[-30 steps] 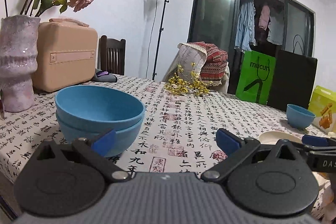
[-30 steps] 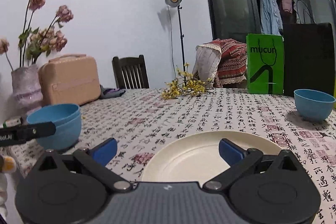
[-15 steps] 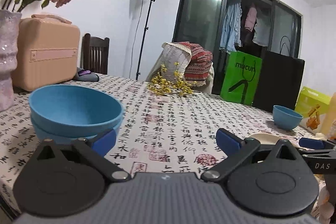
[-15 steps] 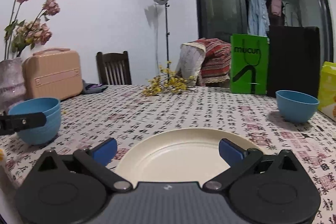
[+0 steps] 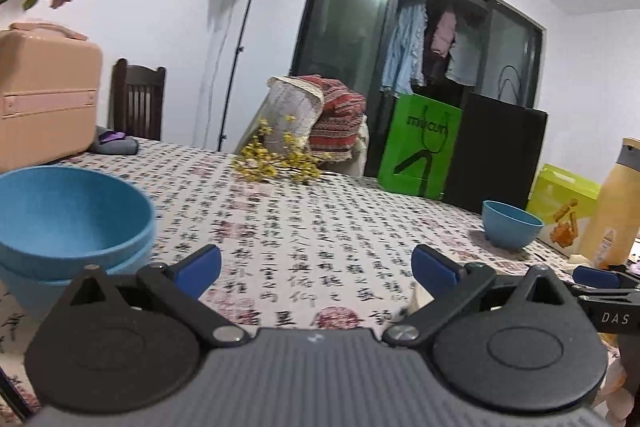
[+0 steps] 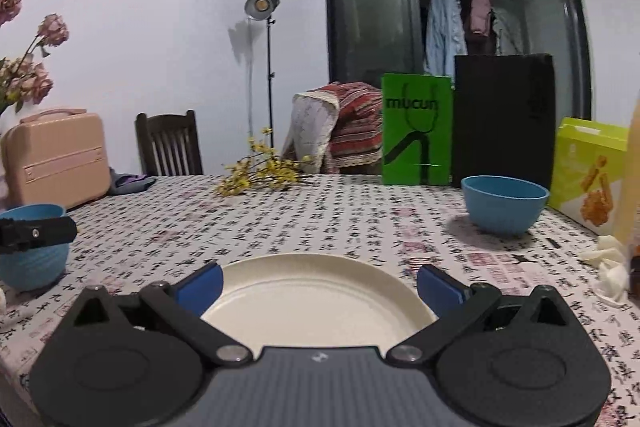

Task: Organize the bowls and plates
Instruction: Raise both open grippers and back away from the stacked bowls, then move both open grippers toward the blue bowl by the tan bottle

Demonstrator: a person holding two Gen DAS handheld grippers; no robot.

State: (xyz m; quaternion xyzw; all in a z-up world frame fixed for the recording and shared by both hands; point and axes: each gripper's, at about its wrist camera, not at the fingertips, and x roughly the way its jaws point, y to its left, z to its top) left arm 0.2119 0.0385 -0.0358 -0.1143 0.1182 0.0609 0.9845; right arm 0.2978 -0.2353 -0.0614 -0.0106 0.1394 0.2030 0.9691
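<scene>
Two blue bowls sit nested as a stack (image 5: 68,227) at the table's left, also seen as the stack (image 6: 34,263) in the right wrist view. My left gripper (image 5: 316,267) is open just right of the stack, holding nothing. A single blue bowl (image 5: 510,225) stands far right, the same bowl (image 6: 502,203) in the right wrist view. A cream plate (image 6: 316,297) lies flat on the tablecloth right in front of my right gripper (image 6: 320,285), which is open with its blue pads level with the plate's sides. In the left wrist view the plate is almost hidden.
A pink case (image 5: 44,95) and a dried-flower vase stand at the left. Yellow flowers (image 6: 260,175), a green bag (image 6: 416,131) and a black bag (image 6: 504,119) line the far edge. A yellow-green box (image 6: 592,175), an orange bottle (image 5: 612,203) and a crumpled tissue (image 6: 608,267) sit at the right.
Both views have swung to the right: the stacked bowls slid to the left edge, the single bowl came nearer the centre. Both grippers stayed open.
</scene>
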